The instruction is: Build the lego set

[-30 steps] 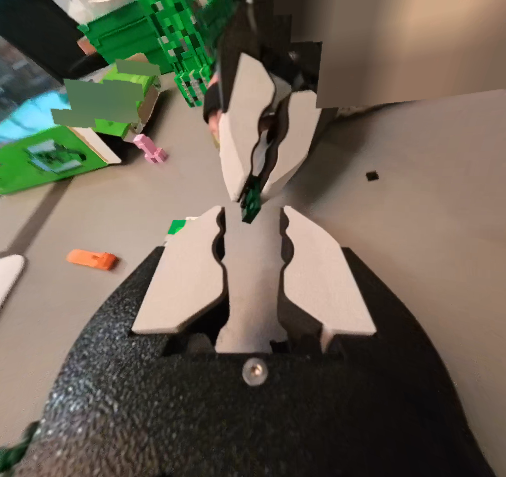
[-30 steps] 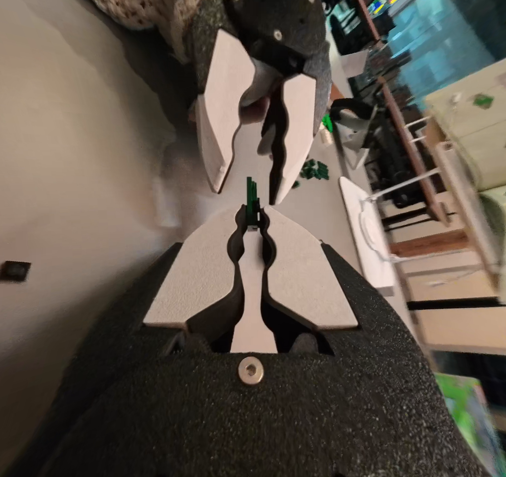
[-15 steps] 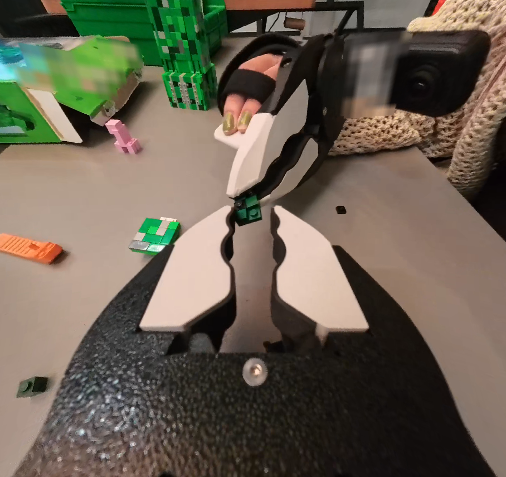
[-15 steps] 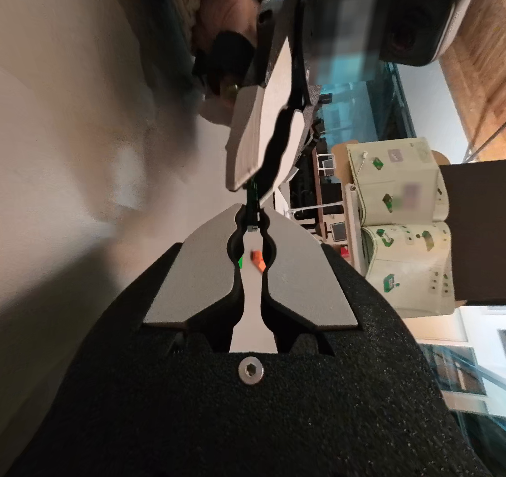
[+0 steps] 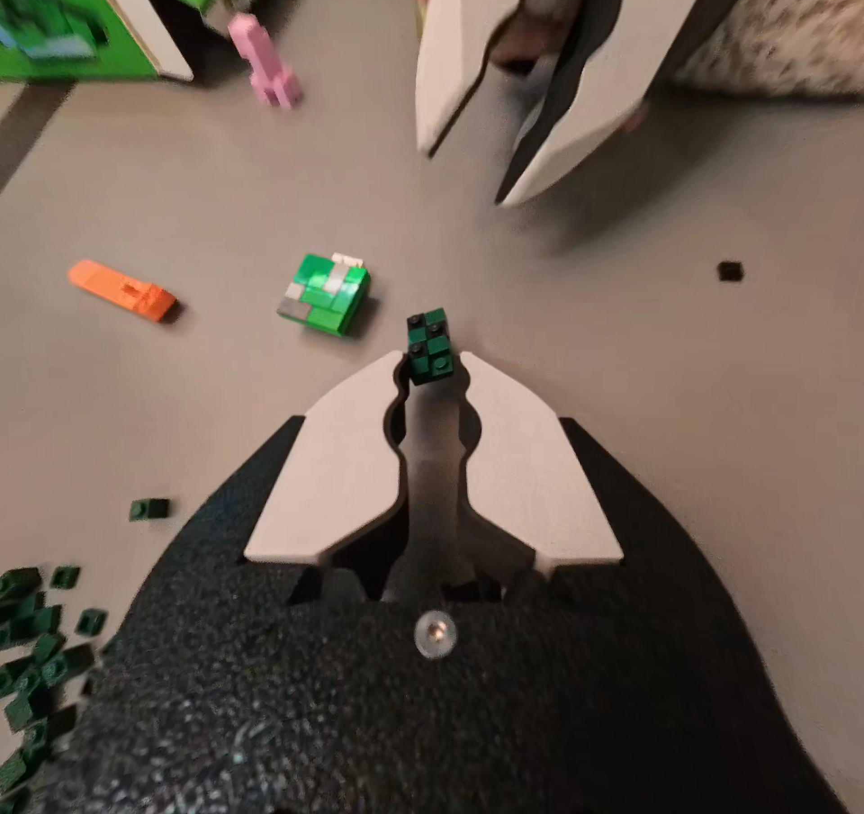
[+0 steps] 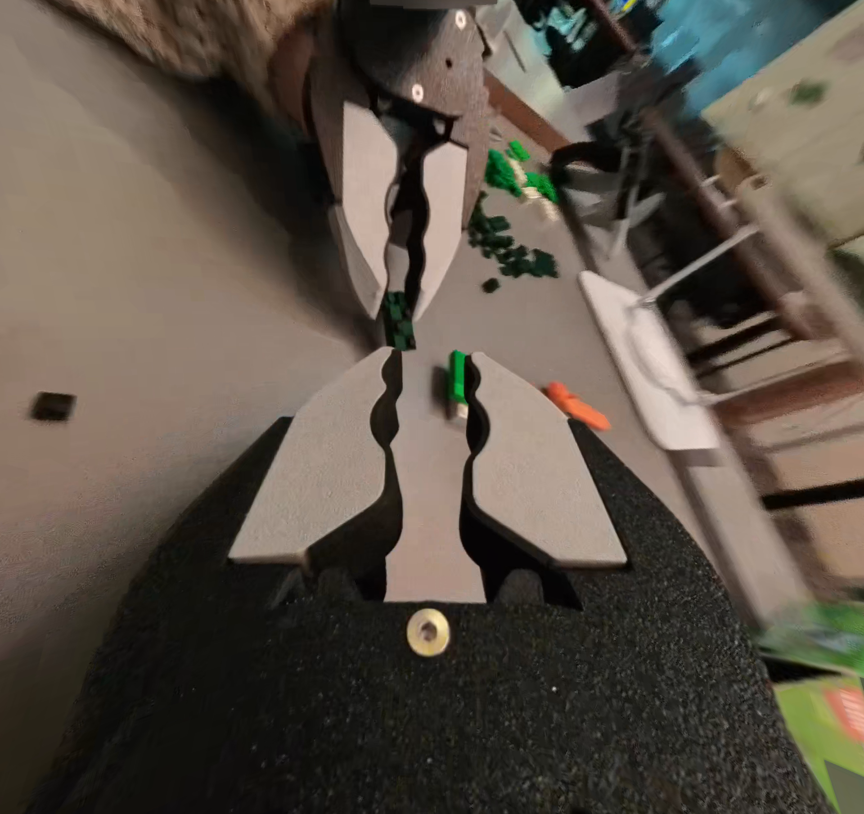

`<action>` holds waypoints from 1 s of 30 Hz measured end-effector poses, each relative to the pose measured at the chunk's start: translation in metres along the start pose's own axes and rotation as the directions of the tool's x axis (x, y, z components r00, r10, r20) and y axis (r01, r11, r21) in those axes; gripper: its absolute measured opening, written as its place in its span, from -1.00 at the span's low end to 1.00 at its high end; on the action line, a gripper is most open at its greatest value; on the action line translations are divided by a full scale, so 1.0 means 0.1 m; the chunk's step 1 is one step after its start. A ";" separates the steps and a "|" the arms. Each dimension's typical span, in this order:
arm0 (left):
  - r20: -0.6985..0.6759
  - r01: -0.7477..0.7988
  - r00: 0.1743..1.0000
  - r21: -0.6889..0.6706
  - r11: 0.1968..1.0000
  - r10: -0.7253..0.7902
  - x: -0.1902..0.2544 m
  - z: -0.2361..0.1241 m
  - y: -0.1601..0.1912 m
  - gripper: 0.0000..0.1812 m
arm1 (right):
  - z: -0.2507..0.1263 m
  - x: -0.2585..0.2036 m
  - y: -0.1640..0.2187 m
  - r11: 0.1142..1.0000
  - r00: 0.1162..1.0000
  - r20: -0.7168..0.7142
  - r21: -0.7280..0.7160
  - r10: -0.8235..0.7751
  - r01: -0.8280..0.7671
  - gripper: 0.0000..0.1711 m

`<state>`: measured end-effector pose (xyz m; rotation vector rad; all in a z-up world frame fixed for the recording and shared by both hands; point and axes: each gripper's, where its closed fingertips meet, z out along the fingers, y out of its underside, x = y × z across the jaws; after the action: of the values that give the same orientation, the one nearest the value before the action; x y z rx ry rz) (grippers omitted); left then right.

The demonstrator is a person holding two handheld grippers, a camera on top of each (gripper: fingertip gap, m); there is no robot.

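Note:
My left gripper (image 5: pixel 431 359) is shut on a small dark green brick assembly (image 5: pixel 429 345), held at its fingertips just above the grey table (image 5: pixel 608 324). In the right wrist view the left gripper (image 6: pixel 399 312) faces me with the same assembly (image 6: pixel 398 324) sticking out of its tips. My right gripper (image 6: pixel 432 357) is open and empty, close in front of that assembly. In the left wrist view the right gripper (image 5: pixel 467 170) hangs open at the top, apart from the assembly. A flat bright green build (image 5: pixel 325 296) lies on the table to the left.
An orange brick separator (image 5: pixel 121 291), a pink figure (image 5: pixel 266 62) and a green box (image 5: pixel 70 20) lie to the left. Loose dark green bricks (image 5: pixel 32 642) are piled at the lower left. A small black piece (image 5: pixel 729 271) lies to the right. A white tray (image 6: pixel 645 361) is at the table's edge.
The dark green assembly has passed from my right gripper to my left. The left shut on it; the right opened and drew back. Both views now tilt down toward the table.

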<state>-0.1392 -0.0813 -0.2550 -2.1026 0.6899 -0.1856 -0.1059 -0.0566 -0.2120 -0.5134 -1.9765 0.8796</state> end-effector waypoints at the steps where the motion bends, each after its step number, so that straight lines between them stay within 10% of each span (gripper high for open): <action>1: 0.021 -0.009 1.000 -0.046 0.999 0.010 0.00 0.03 0.05 -0.81 | -0.02 -0.02 0.01 0.998 0.997 0.041 0.012 0.066 -0.067 -0.71; 8: 0.031 -0.016 0.999 -0.081 0.997 0.019 0.06 0.06 0.06 -0.36 | -0.05 -0.11 0.03 0.970 0.956 0.170 0.012 0.238 -0.243 -0.73; 22: -0.196 0.033 0.979 -0.155 0.987 -0.063 0.60 0.03 0.05 -0.45 | -0.66 -0.69 -0.11 0.873 0.897 -0.017 -0.222 0.441 -0.433 -0.75; 30: -0.191 -0.138 0.973 -0.015 0.990 0.133 0.63 -0.05 -0.03 -0.37 | -0.43 -0.69 -0.24 0.836 0.852 -0.085 -0.165 0.517 -0.523 -0.81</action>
<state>-0.0873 -0.1181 -0.2574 -2.0734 0.9517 -0.3048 -0.0337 -0.1004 -0.2168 -1.2108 -1.9190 1.0058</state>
